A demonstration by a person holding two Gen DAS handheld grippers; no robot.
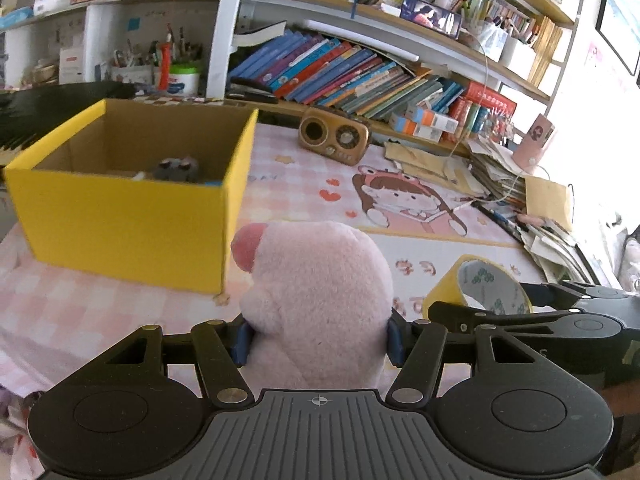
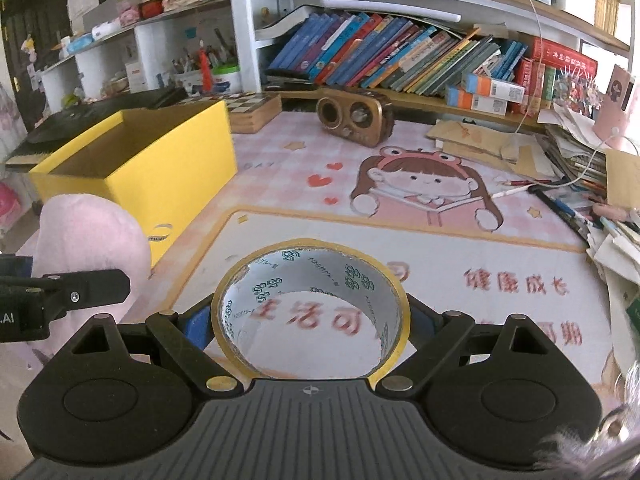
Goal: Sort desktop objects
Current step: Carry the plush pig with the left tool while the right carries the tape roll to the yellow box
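Observation:
My left gripper (image 1: 318,340) is shut on a pink plush toy (image 1: 316,300) and holds it right of the open yellow box (image 1: 120,216). A grey plush (image 1: 176,168) lies inside the box. My right gripper (image 2: 310,320) is shut on a yellow tape roll (image 2: 310,308), above the pink desk mat (image 2: 440,240). The tape roll also shows in the left wrist view (image 1: 476,288), right of the pink plush. In the right wrist view the pink plush (image 2: 88,240) and the yellow box (image 2: 160,168) are at the left.
A brown retro radio (image 1: 334,136) stands at the back of the mat, under a shelf of leaning books (image 1: 340,76). Stacked papers and pens (image 1: 520,200) crowd the right edge. A chessboard box (image 2: 252,110) sits behind the yellow box.

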